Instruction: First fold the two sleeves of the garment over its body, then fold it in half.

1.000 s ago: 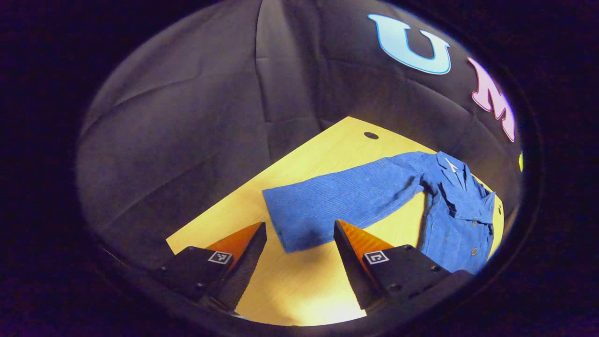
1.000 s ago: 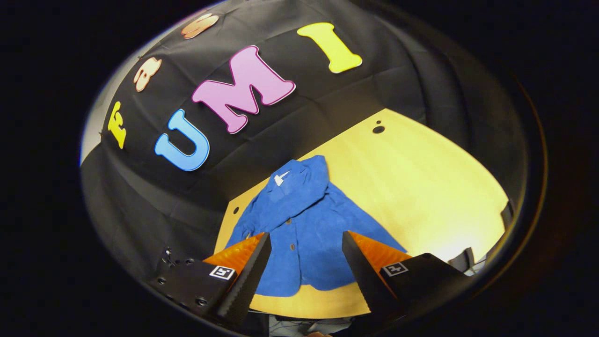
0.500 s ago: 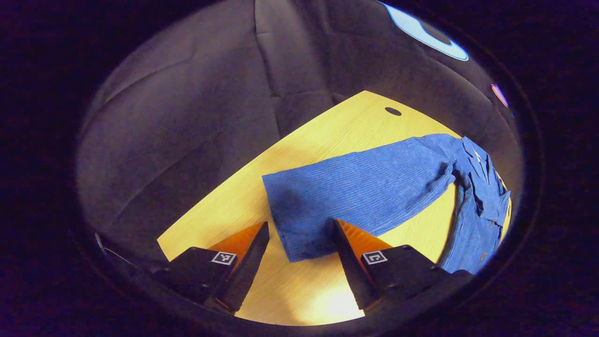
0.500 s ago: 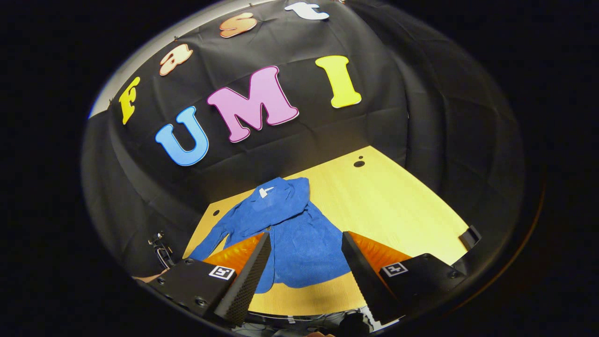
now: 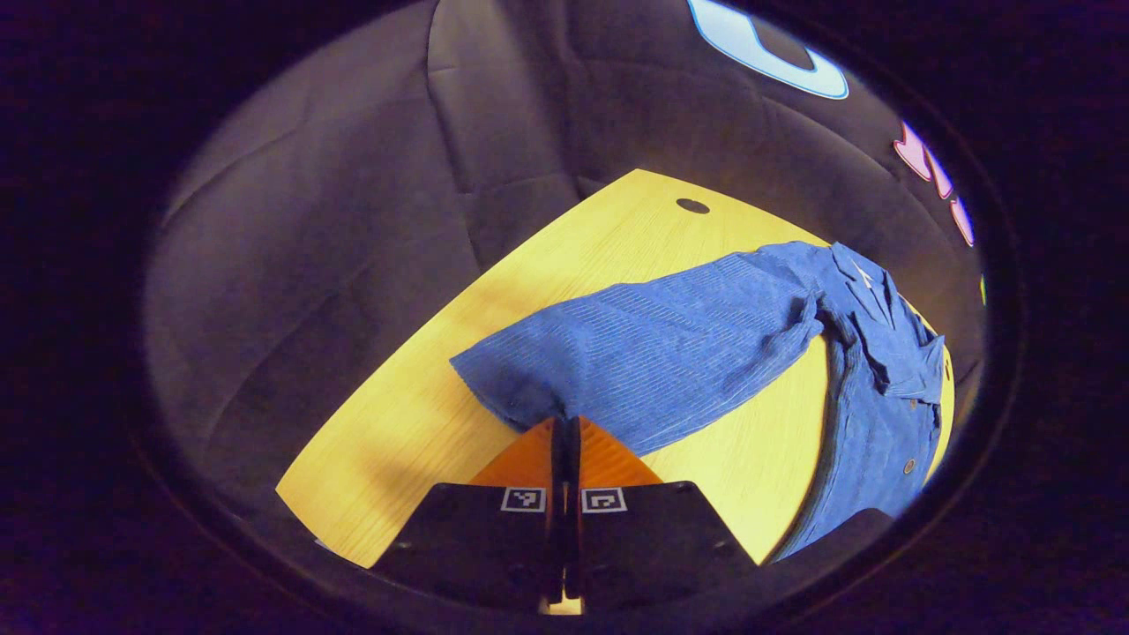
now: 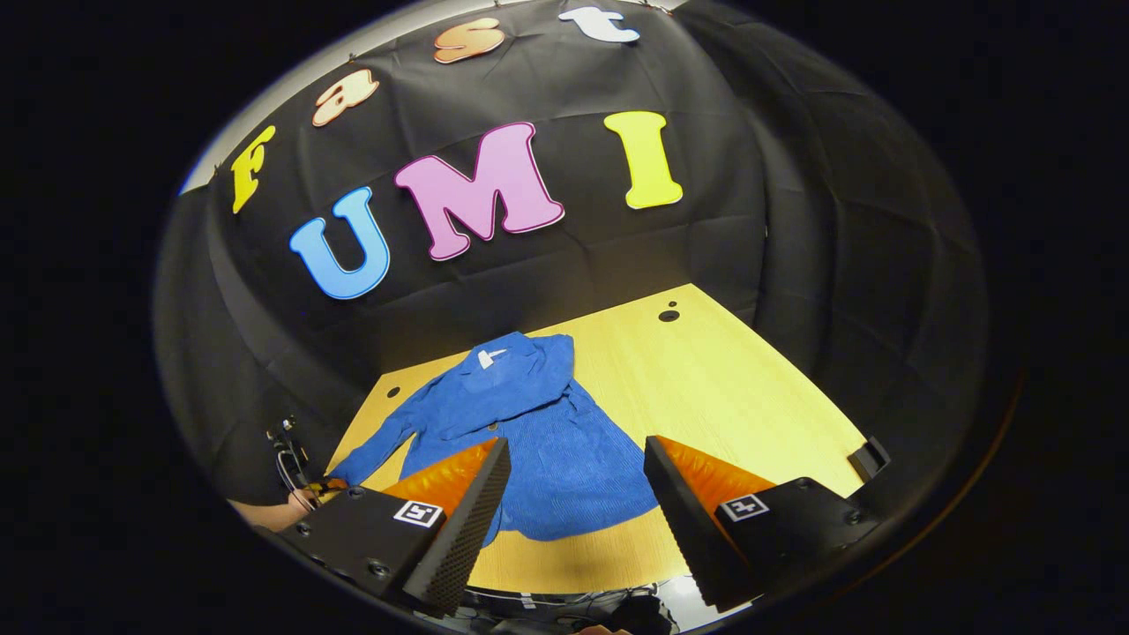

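Jacket: your blue jacket [image 6: 538,423] lies flat on the yellow table [image 6: 750,388], collar twd the back wall, front w/ buttons facing up.
Left sleeve: the left sleeve [image 5: 653,353] sticks out to the side across the table, away from the body; its cuff end is lifted a bit off the wood.
Left gripper: your left gripper [image 5: 564,428] has its fingers pressed together, tips right at the cuff edge; looks like a pinch on the cloth, but can't tell for sure.
Right gripper: your right gripper [image 6: 573,454] has fingers spread wide, nothing between them; it hangs near the jacket's bottom hem, above the front of the table.
Other side: no sleeve lies spread out on the table there.
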A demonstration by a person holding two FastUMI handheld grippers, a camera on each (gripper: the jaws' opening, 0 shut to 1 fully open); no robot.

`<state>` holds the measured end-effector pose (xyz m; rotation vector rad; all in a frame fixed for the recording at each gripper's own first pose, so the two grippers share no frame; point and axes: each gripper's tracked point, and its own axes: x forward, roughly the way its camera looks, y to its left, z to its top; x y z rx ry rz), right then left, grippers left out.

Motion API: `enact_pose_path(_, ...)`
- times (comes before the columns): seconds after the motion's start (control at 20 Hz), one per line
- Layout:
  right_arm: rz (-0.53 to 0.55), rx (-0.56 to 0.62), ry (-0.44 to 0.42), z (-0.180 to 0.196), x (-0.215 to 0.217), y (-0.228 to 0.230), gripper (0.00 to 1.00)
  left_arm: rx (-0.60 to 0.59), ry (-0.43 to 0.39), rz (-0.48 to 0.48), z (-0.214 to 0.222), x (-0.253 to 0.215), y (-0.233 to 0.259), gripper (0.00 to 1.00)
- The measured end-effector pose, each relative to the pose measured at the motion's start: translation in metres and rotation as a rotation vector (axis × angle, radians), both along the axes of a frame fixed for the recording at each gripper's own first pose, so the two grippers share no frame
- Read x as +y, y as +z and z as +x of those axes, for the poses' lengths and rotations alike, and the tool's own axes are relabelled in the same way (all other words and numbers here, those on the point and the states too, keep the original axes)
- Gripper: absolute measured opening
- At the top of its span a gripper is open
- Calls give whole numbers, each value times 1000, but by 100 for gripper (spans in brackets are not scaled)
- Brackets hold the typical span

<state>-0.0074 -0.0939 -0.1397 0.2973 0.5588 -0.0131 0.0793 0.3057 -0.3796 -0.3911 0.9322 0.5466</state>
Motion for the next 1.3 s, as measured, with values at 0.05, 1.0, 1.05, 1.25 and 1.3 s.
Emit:
enact_pose_path(0.05, -3, 3, 5, 3, 1, -3, 97, -6, 5, -19, -2, -1, 1, 0)
enact_pose_path(1.0, -122, 94, 99, 48, -37, -74, 98, -548, -704, -137, 241, -397, 208, 0)
enact_pose_path(1.05, -141, 97, 112, 49, -40, -77, 98, -545, -712, -145, 253, -423, 202, 0)
enact_pose_path(1.25, -168, 100, 153, 52, -45, -84, 98, -521, -697, -162, 282, -485, 185, 31)
enact_pose_path(1.3, -170, 101, 165, 53, -45, -86, 98, -523, -701, -164, 292, -494, 184, 59)
